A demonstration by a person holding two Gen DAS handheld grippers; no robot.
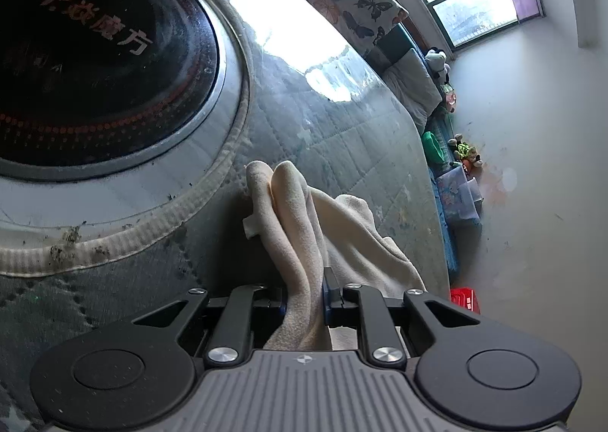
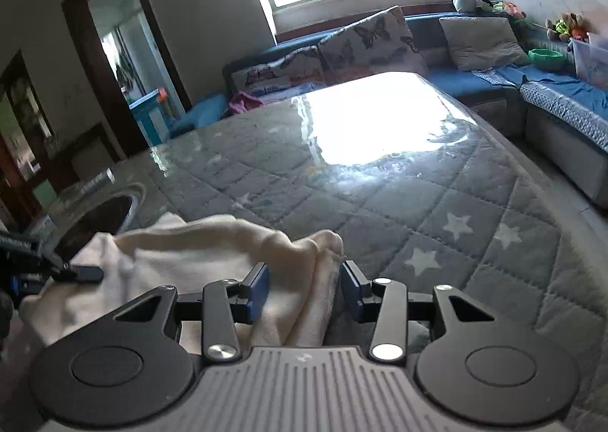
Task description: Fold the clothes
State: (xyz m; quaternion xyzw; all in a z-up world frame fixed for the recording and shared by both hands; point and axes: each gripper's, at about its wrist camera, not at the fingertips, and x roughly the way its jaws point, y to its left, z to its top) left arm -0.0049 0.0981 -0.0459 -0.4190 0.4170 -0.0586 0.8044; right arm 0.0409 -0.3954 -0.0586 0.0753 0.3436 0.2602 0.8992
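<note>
Cream fleece garment (image 1: 304, 242) bunched on the quilted table (image 2: 437, 211) next to the round cooktop (image 1: 95, 63), pinched tight by left gripper (image 1: 304, 303), probably to anchor that end. Right gripper (image 2: 304, 289) spread around another fold, pads not pressing, likely lining up a grab

Cream fleece garment (image 1: 300, 242) lies bunched on quilted table cover (image 2: 437, 204).

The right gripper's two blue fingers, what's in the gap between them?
In the right wrist view, a fold of the cream cloth lies between the right gripper fingers; they stand apart, not pressing it.
</note>
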